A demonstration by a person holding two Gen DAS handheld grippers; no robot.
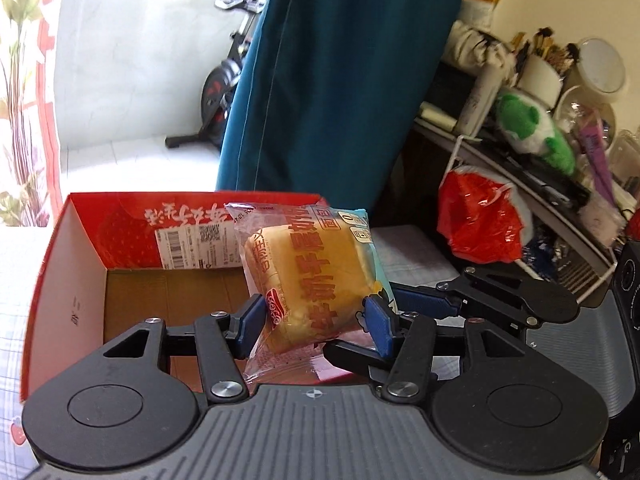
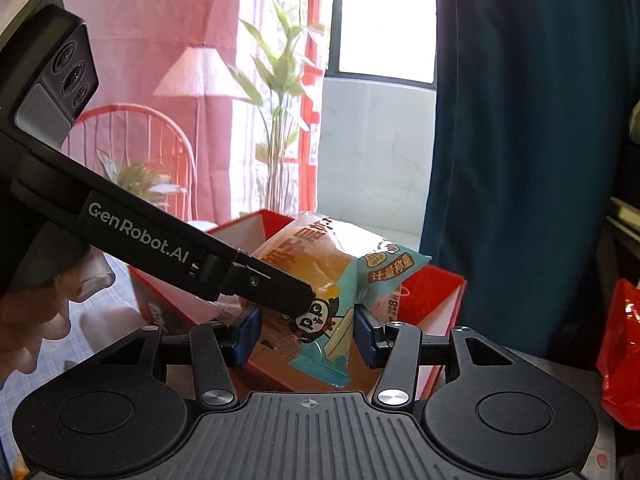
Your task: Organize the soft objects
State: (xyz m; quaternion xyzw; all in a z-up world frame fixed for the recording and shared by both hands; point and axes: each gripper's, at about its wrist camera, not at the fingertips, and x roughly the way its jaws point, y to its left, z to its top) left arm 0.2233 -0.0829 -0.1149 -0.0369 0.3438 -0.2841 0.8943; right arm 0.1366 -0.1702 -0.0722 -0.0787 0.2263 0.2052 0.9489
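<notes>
**Open box clear below, clutter to the right**

The red box (image 1: 72,280) lies open at the top, its brown floor bare apart from a labelled flap against the far wall. The packaged bread (image 1: 308,280) hangs over the box's right part, pinched from both sides by the left gripper (image 1: 316,320) and the right gripper (image 2: 306,330). Right of the box, a red plastic bag (image 1: 480,220) and a crowded shelf (image 1: 560,184) close that side. A teal curtain (image 1: 340,80) hangs behind the box.

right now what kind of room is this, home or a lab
Most likely a lived-in home room: a black exercise bike by the tiled balcony, a pleated white floor lamp beside a tall green plant, and a cluttered shelf with a green plush toy.
</notes>
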